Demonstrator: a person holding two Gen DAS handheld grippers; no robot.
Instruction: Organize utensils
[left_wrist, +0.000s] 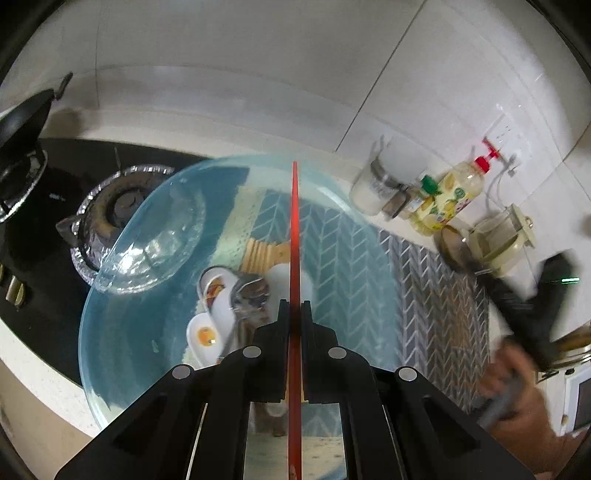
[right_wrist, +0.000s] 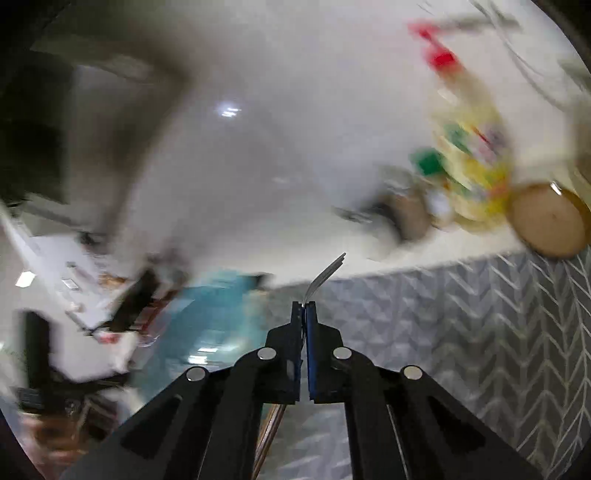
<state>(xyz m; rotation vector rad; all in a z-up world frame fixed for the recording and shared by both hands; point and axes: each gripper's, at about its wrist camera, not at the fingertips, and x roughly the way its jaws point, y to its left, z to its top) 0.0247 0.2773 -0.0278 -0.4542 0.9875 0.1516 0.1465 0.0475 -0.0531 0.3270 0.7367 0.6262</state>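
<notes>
My left gripper (left_wrist: 294, 308) is shut on a thin red strip (left_wrist: 294, 229) seen edge-on, which runs straight up between its jaws. Around it spreads a large round blue see-through dish (left_wrist: 351, 258). Through the dish I see white ceramic spoons (left_wrist: 218, 295), a metal spoon (left_wrist: 253, 291) and a slatted wooden piece (left_wrist: 262, 254). A clear glass bowl (left_wrist: 155, 236) shows at the dish's left. My right gripper (right_wrist: 304, 308) is shut on a metal fork (right_wrist: 327, 271), whose tines stick out up and to the right. In the left wrist view it is a dark blur (left_wrist: 532, 306) above a hand (left_wrist: 517, 398).
A grey herringbone mat (left_wrist: 436, 295) covers the counter. Along the tiled wall stand a white jar (left_wrist: 373, 188), a yellow bottle with a red cap (left_wrist: 458, 192) and a pitcher (left_wrist: 502, 240). A gas burner (left_wrist: 110, 210) and a black wok (left_wrist: 22, 122) lie left. The right wrist view is blurred.
</notes>
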